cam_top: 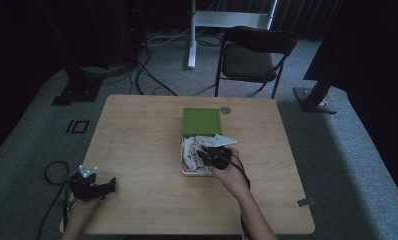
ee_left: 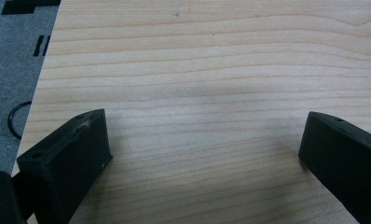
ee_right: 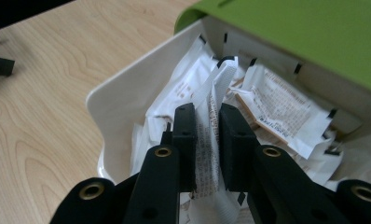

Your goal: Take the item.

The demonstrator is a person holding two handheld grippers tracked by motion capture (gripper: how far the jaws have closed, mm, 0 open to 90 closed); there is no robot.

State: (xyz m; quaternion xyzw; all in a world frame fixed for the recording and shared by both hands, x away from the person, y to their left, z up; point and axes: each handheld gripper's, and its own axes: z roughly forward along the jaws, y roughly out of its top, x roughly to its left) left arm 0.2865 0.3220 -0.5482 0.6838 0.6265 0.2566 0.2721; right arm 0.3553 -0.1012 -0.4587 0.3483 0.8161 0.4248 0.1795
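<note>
A white paper sachet (ee_right: 206, 140) is pinched between the right gripper (ee_right: 207, 135) pads, inside the white box (ee_right: 113, 100) with its green lid (cam_top: 201, 121). The left gripper (ee_left: 204, 149), jaws spread wide and holding nothing, rests at the wooden table's (cam_top: 137, 140) near left corner.

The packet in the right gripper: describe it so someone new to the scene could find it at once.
On the wooden table stands a white box with a green lid swung open, full of white paper packets. The packet in question stands on edge near the middle of the box, pinched between the jaws of the right gripper. Its neighbours lie loose and flat; it alone is clamped upright.
</note>
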